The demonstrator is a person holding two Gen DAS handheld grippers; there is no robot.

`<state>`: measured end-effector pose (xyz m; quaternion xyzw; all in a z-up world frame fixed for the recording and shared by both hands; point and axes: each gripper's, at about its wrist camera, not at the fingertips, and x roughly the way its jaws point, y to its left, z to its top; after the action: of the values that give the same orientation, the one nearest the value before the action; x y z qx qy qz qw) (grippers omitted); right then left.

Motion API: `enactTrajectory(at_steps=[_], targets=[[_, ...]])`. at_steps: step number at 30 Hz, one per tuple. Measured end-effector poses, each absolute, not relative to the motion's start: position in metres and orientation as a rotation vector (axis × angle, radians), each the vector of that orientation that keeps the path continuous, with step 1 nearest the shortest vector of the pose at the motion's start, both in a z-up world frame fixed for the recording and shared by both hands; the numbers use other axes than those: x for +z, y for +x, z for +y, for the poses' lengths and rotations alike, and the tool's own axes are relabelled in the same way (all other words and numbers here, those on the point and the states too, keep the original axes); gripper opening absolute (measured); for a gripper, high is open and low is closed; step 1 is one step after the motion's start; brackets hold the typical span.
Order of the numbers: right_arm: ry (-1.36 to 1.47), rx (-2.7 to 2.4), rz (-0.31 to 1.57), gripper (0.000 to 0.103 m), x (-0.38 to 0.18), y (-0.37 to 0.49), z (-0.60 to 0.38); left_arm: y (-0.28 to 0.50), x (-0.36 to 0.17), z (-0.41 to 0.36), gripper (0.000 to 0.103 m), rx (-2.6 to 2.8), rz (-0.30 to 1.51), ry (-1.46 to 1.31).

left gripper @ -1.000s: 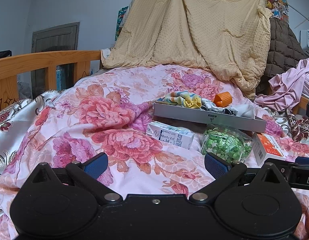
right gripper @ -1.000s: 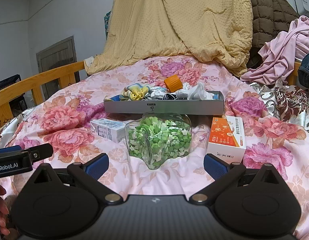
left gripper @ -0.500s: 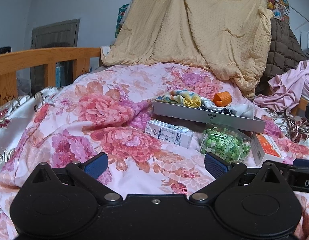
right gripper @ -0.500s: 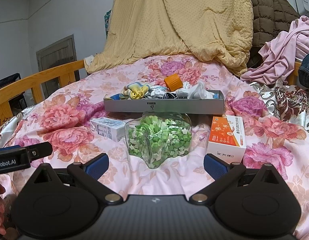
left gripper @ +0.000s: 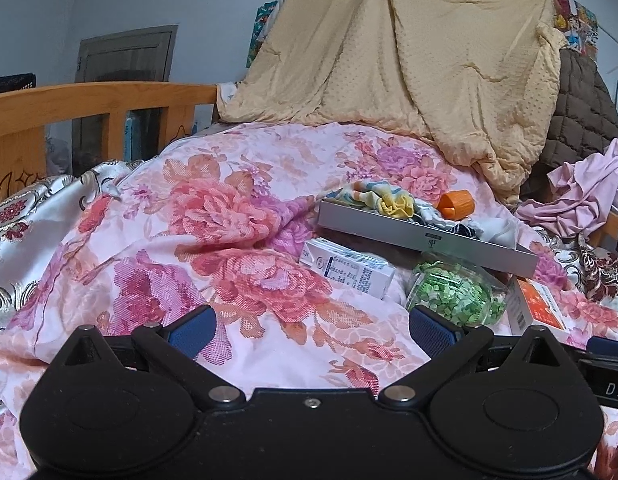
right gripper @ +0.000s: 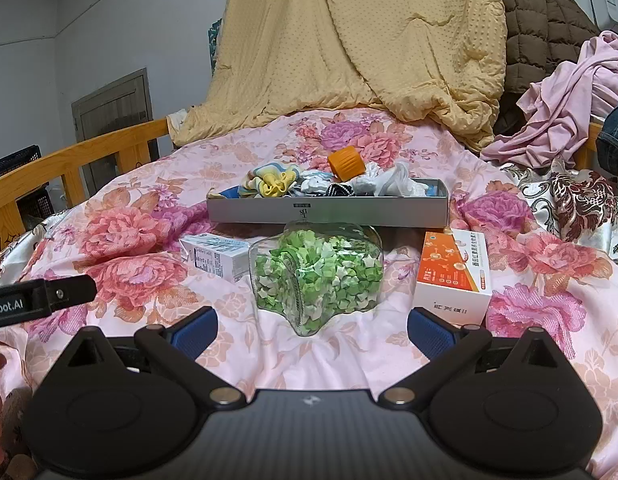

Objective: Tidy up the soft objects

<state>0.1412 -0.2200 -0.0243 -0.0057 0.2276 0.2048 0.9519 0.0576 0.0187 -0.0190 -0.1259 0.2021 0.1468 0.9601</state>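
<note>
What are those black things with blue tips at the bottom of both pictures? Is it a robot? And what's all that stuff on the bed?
It isn't a robot. A person holds a pinching tool in each hand, and each tool has a camera looking out along its two fingers. One picture comes from the left gripper, the other from the right gripper. The blue tips are the finger pads. Both tools are open and holding nothing.

They point at a bed with a flowery quilt. On it lies a grey tray filled with rolled socks and small cloths, plus an orange cap. In front of the tray lie a glass jar full of little green paper stars, a white box and an orange box.
</note>
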Motion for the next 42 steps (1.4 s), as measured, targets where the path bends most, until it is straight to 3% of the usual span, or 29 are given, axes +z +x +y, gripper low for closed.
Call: enactTrajectory(at_steps=[42], targets=[[-0.024,0.409,0.474,0.103,-0.0205,0.1409,-0.22,0.0578,-0.022,0.0158,0.102,0.353,0.432,-0.224]])
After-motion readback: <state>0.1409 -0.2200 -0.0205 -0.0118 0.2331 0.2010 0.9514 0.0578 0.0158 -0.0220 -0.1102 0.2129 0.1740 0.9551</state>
